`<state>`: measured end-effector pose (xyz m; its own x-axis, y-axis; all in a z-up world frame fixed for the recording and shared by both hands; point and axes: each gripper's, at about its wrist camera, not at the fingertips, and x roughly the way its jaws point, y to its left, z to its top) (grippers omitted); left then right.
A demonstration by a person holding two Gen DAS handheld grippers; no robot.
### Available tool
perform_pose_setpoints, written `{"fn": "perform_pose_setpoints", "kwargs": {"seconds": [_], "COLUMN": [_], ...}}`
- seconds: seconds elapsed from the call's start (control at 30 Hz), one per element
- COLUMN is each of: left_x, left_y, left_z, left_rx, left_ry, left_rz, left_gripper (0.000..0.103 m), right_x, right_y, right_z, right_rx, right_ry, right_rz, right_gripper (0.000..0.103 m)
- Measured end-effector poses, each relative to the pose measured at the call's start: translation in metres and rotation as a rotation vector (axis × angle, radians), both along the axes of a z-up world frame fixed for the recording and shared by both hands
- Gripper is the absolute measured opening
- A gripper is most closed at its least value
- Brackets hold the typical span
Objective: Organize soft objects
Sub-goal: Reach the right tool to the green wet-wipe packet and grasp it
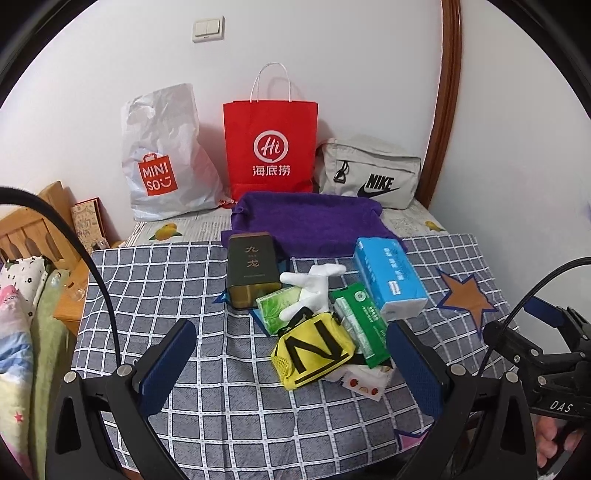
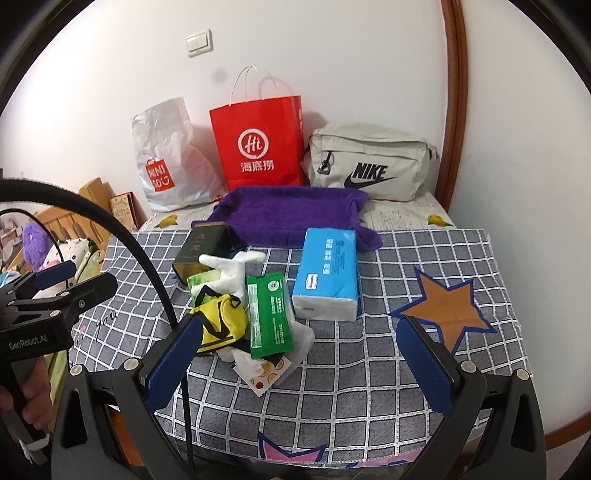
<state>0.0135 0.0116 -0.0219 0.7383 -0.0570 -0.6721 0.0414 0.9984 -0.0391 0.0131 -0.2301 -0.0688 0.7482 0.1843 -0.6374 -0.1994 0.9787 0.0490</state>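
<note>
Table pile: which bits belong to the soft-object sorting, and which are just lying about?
Job: purple towel, white glove, yellow pouch, blue tissue pack, green wipes pack.

Lying about: dark tin, light switch, wooden headboard.

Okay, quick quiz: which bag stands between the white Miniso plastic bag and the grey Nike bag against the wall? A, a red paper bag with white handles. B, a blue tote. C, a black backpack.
A: the red paper bag stands upright between the Miniso bag and the Nike bag.
</note>
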Motion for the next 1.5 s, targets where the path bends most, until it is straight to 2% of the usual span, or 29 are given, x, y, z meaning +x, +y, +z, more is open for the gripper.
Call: {"fn": "perform_pose_setpoints", "kwargs": {"seconds": [0.47, 0.67, 0.87, 1.13, 1.17, 1.27, 1.37, 1.5], "left_x": [0.034, 0.042, 0.048, 0.059, 0.059, 0.061, 0.061, 0.062], "left_y": [0.028, 0.044, 0.062, 0.071, 0.071, 0.07, 0.068, 0.063], "left_z": [-0.061, -0.075, -0.087, -0.105, -0.107, -0.111, -0.114, -0.117], "left_rx": [-0.03, -0.023, -0.035, -0.041, -0.041, -0.039, -0.034, -0.024], "left_ry": [0.154, 0.184, 0.212, 0.248, 0.252, 0.263, 0.268, 0.273], "left_rz": [0.07, 0.113, 0.151, 0.167, 0.165, 0.163, 0.155, 0.135], "left_gripper": [0.103, 0.103, 0.103, 0.103, 0.103, 0.103, 0.103, 0.103], "right_x": [0.036, 0.06, 0.088, 0.11, 0.111, 0.111, 0.107, 0.097], "right_y": [0.019, 0.044, 0.059, 0.064, 0.066, 0.071, 0.07, 0.056], "right_z": [-0.069, -0.092, -0.119, -0.137, -0.137, -0.139, -0.138, -0.13], "right_rx": [-0.046, -0.102, -0.145, -0.158, -0.16, -0.167, -0.179, -0.137], "right_ry": [0.092, 0.085, 0.125, 0.173, 0.169, 0.164, 0.146, 0.157], "right_rz": [0.079, 0.163, 0.198, 0.203, 0.205, 0.236, 0.238, 0.241], "right_gripper": [0.102, 0.098, 0.083, 0.082, 0.08, 0.057, 0.052, 0.048]}}
